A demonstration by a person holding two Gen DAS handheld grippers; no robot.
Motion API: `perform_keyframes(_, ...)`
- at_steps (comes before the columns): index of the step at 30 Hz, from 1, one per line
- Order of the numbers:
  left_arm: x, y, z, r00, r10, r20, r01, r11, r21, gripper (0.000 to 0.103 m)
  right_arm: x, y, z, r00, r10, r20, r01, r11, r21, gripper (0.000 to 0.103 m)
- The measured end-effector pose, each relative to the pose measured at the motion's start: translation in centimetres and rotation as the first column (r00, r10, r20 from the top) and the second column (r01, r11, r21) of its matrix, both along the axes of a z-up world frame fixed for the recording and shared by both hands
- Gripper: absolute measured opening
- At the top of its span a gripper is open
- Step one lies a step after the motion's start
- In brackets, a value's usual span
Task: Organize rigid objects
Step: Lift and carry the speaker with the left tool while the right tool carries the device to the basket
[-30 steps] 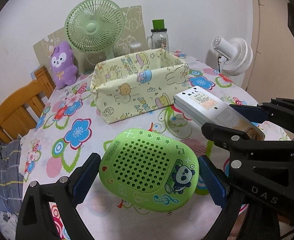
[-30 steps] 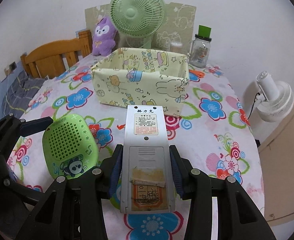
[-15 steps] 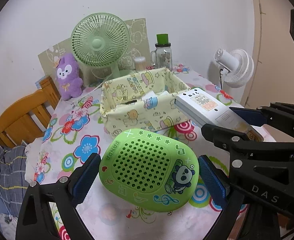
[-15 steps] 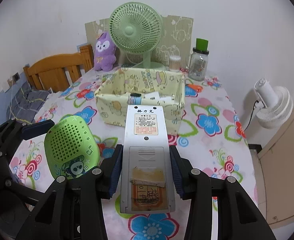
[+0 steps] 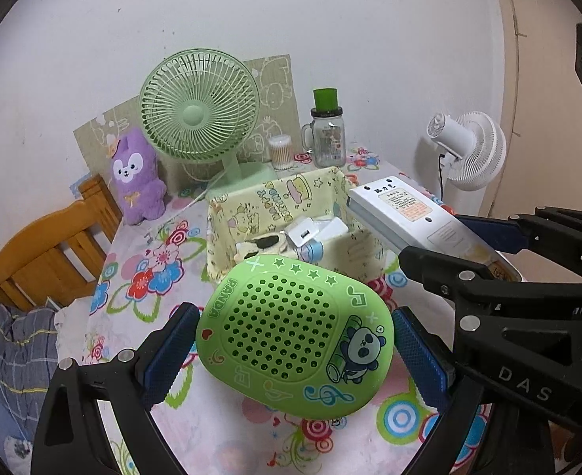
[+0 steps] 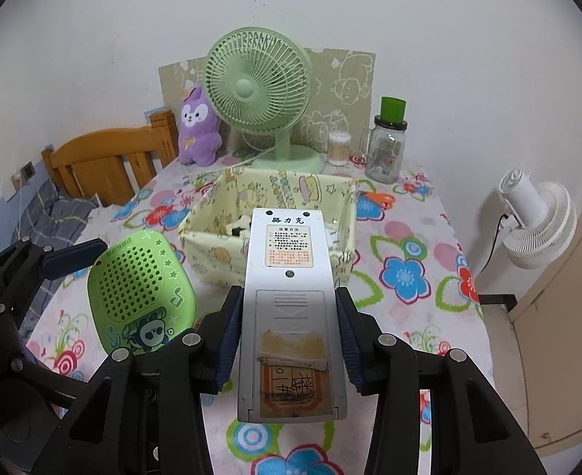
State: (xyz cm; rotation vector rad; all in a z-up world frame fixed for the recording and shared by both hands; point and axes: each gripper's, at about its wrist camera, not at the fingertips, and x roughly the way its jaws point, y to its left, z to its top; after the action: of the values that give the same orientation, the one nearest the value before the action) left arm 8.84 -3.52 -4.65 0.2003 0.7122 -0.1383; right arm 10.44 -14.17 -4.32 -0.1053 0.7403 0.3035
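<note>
My left gripper [image 5: 293, 340] is shut on a green panda speaker [image 5: 295, 330] and holds it above the table, just short of the yellow fabric box [image 5: 251, 213]. My right gripper [image 6: 289, 336] is shut on a grey-white remote control [image 6: 291, 301], back side up, its tip over the near wall of the box [image 6: 208, 253]. The speaker also shows in the right wrist view [image 6: 140, 293], to the left of the remote. The remote shows in the left wrist view [image 5: 413, 213]. Several small items [image 5: 310, 233] lie inside the box.
A green desk fan [image 6: 257, 83], a purple plush toy [image 6: 198, 134], a cotton-swab jar [image 6: 338, 148] and a green-lidded glass jar [image 6: 388, 146] stand behind the box. A wooden chair [image 6: 105, 162] is at the left. A white fan [image 6: 536, 225] stands right of the floral table [image 6: 406, 277].
Both grippers have risen with their objects, so the box's inside now shows. Both grips are unchanged.
</note>
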Motion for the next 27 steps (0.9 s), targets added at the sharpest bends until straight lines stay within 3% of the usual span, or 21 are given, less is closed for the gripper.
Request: perform_keyframes(27,8.4,2.3,-0.2,0.997,0.074,-0.025,-0.075,0.995,-0.058,0.097,9.1,1.1,-0.6,0.999,-0.013,-0.032,0.015,0.997,0.07,0.048)
